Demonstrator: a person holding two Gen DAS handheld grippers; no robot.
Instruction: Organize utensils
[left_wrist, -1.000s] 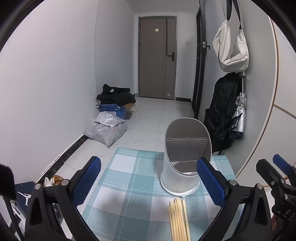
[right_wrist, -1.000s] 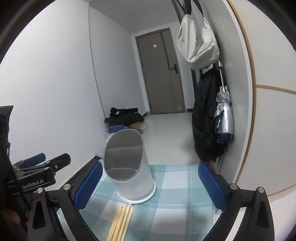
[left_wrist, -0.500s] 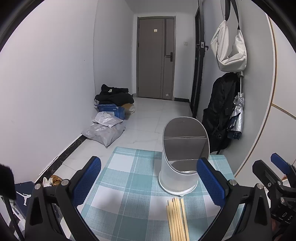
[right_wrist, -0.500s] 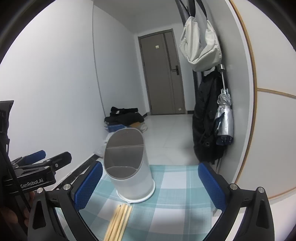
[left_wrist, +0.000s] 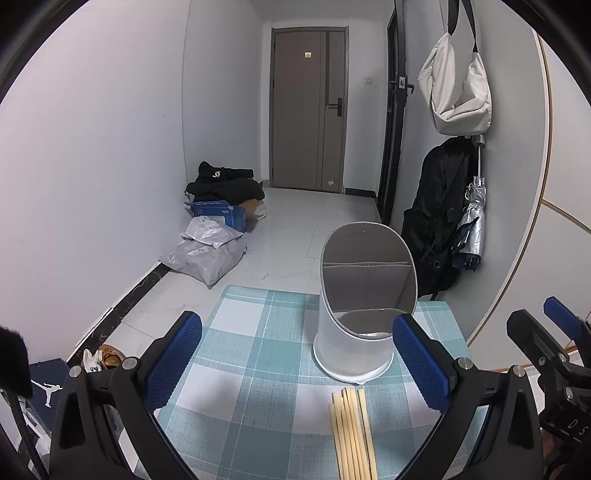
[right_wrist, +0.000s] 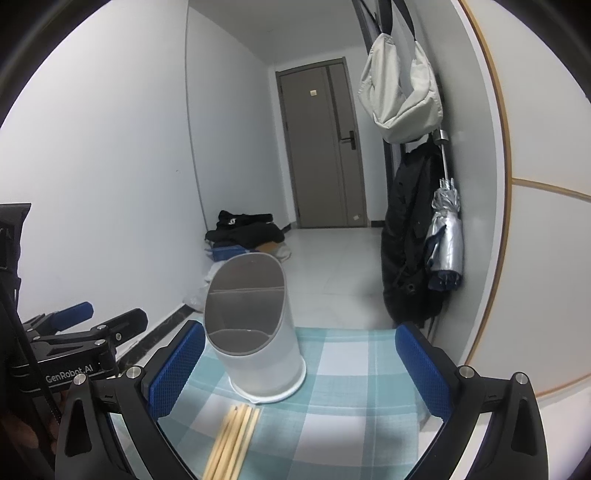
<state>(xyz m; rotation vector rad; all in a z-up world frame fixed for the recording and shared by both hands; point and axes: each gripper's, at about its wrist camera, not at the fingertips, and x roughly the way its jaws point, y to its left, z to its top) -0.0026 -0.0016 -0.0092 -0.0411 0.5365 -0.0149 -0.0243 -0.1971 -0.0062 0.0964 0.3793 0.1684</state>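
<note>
Chopsticks (left_wrist: 352, 434), a bundle of pale wooden sticks, lie flat on the checked cloth (left_wrist: 236, 373), tips just short of the holder (left_wrist: 364, 306) base, apart from it. In the right view the sticks (right_wrist: 232, 437) are a bit blurred. Holder is white, upright, slanted grey-rimmed opening, divider inside splitting it into compartments, nothing in it that I can see. It stands on the cloth toward the far edge

Left gripper (left_wrist: 297, 356) hovers above the cloth, jaws wide apart, blue pads either side of the view, gripping nothing; sticks sit low between its fingers, holder partly behind the right pad. Right gripper (right_wrist: 299, 363) same: spread wide, holding nothing, holder (right_wrist: 255, 332) just inside its left pad. Each gripper shows at the edge of the other's view

Beyond: tiled floor, grey door (left_wrist: 308, 110), bags (left_wrist: 207, 254) and dark clothes by the left wall, white bag (left_wrist: 456, 86), black coat (left_wrist: 437, 221), folded umbrella (left_wrist: 471, 229) hanging on the right wall
</note>
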